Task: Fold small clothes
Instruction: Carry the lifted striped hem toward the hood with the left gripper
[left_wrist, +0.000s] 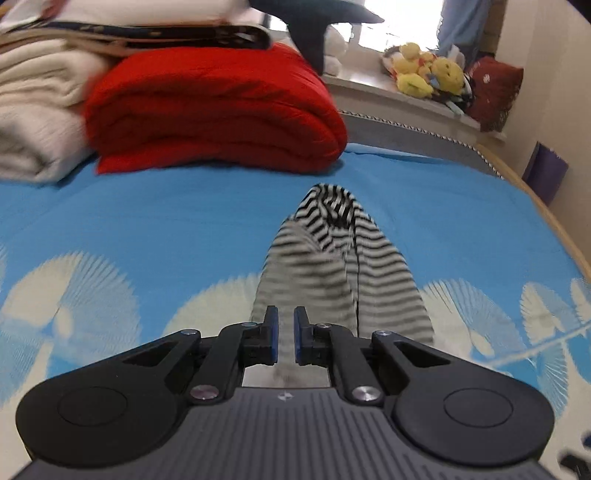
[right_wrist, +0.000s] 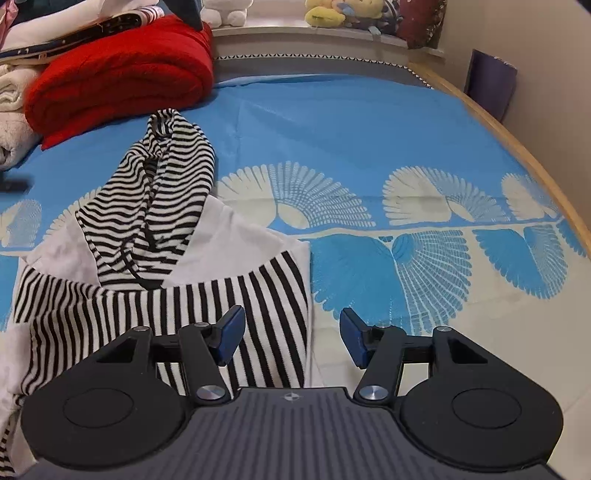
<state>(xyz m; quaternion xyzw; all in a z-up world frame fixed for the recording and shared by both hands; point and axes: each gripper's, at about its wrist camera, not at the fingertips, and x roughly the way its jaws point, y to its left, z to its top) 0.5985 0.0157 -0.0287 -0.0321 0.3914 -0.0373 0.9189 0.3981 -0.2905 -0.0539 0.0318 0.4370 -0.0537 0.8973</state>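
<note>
The black-and-white striped small top (right_wrist: 162, 280) lies on the blue patterned bedsheet (right_wrist: 369, 122), its long way running near to far, left of the released right gripper (right_wrist: 291, 338), while the nearer left gripper (left_wrist: 286, 336) looks clenched on its near end.

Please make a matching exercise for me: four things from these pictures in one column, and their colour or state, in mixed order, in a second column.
1. striped garment
2. folded blanket
3. right gripper
4. plush toys

a. yellow, on the window ledge
b. jaws open, nothing between them
c. red
d. black and white, on the blue sheet

Pairs: 1-d, 2-c, 3-b, 4-a
</note>
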